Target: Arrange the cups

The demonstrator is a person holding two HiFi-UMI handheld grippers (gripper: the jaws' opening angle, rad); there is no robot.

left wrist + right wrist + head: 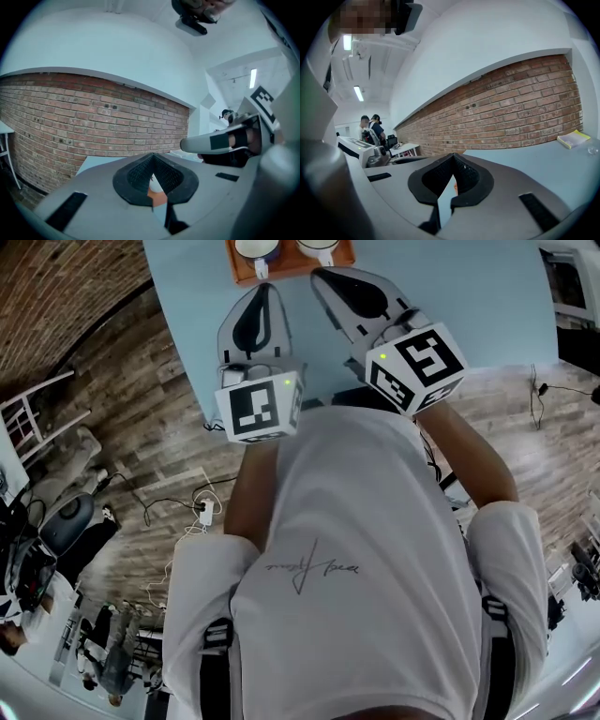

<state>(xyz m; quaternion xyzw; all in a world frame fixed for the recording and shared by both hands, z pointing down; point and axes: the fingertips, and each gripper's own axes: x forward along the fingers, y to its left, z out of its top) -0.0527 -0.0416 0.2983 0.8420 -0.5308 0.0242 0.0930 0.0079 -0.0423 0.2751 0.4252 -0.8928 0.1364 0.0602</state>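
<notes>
A red brick wall fills the middle of the left gripper view and runs across the upper right of the right gripper view. In the head view a pale blue tabletop takes up the top of the frame, with grey-brown wooden plank flooring to its left. The person's white T-shirt covers the lower centre.

Above the shirt, the left gripper and the right gripper point towards the top edge, side by side over the table. The claws of the left gripper are pressed together with nothing between them. The right gripper is likewise closed and empty.

Just beyond both tips, at the top centre of the head view, lies an orange wooden tray on the table. On it stand two white cups, one to the left and one to the right, both cut off by the frame edge.

A yellow book lies on the table at the right edge of the right gripper view.
</notes>
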